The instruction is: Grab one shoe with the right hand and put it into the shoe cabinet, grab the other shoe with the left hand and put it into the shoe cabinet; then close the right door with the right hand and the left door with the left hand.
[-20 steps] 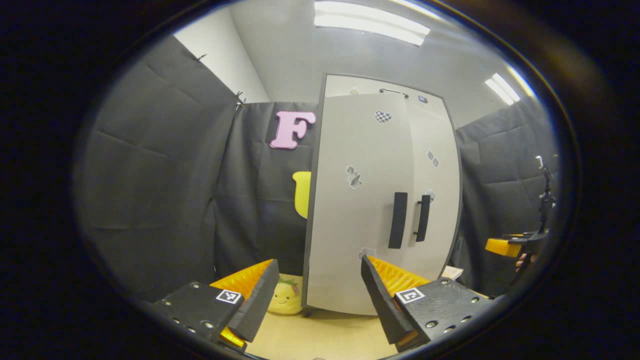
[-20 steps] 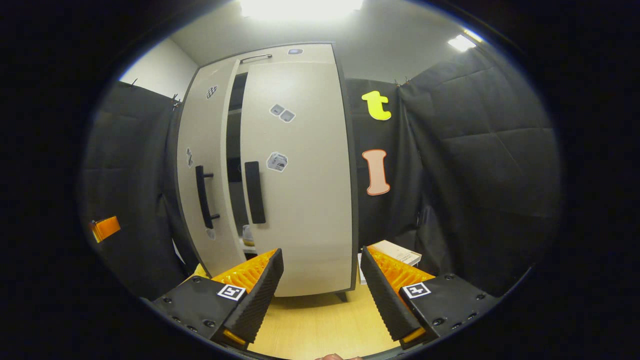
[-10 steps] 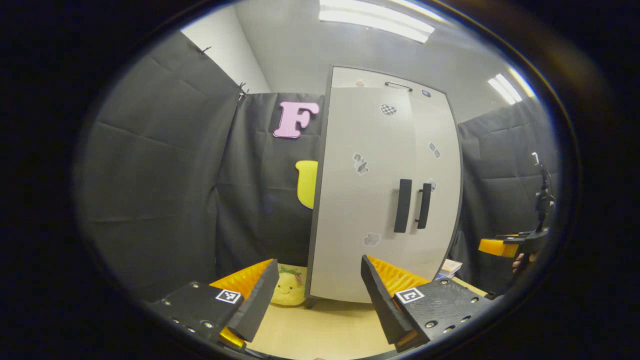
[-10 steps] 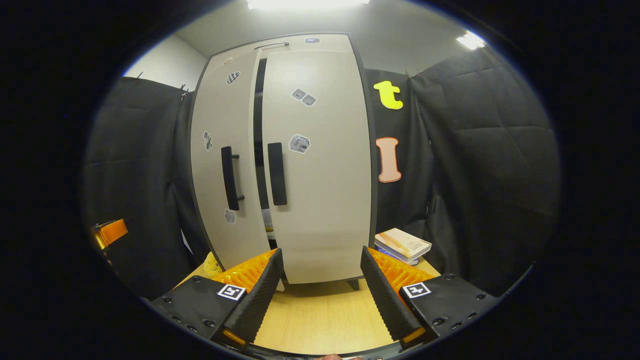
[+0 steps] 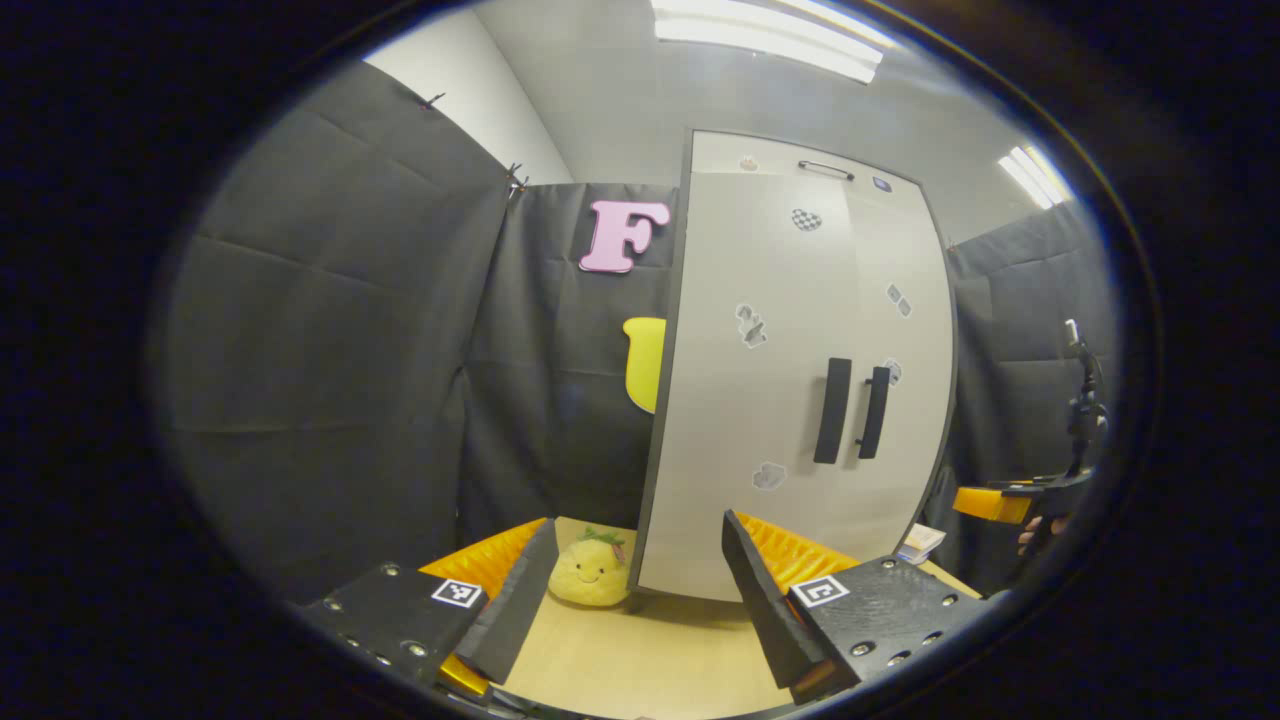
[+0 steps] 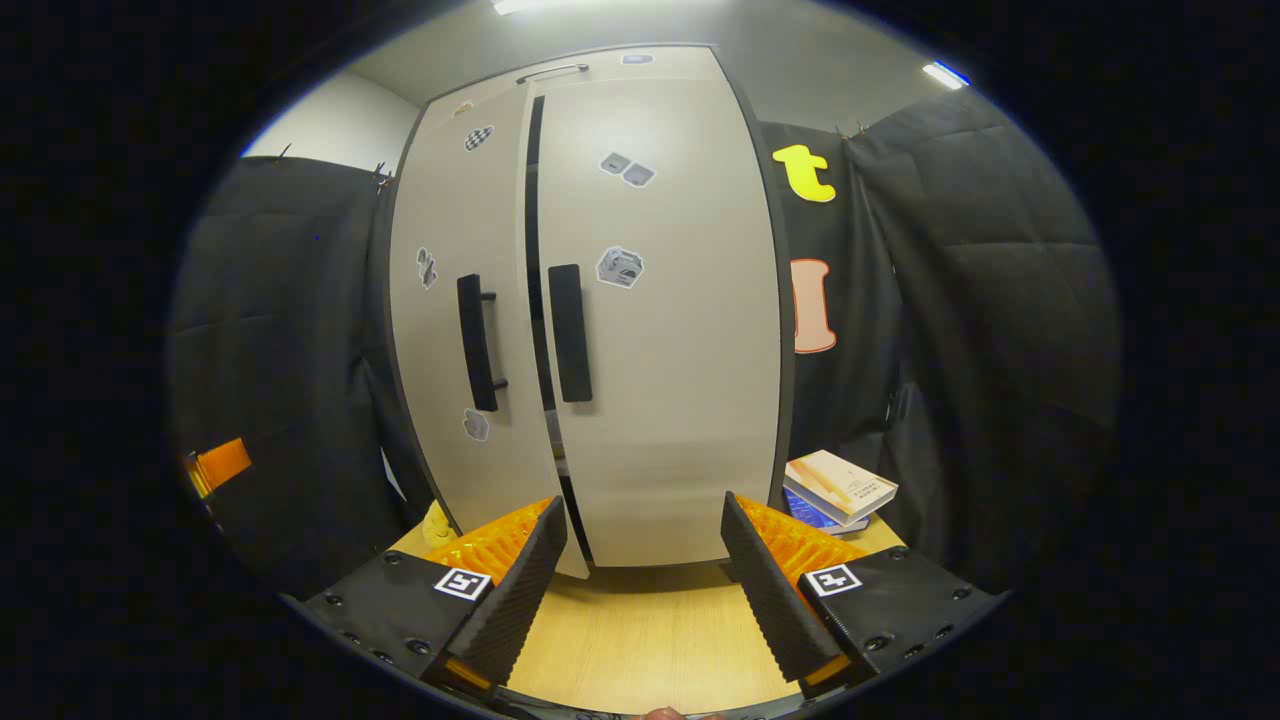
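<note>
While both doors look nearly shut, left door (image 6: 455, 330) sits slightly proud w/ upright handle (image 6: 478, 342), ahead-right of left gripper (image 5: 638, 590); jaws spread, empty.

One shoe cabinet (image 6: 660, 400) stands with two doors, each bearing one black handle. Left of the cabinet sits one yellow plush toy (image 5: 590, 573); right of it lie two stacked books (image 6: 838, 486).

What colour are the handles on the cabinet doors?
Black. The two vertical bar handles on the pale beige shoe cabinet show best in the right gripper view.
</note>
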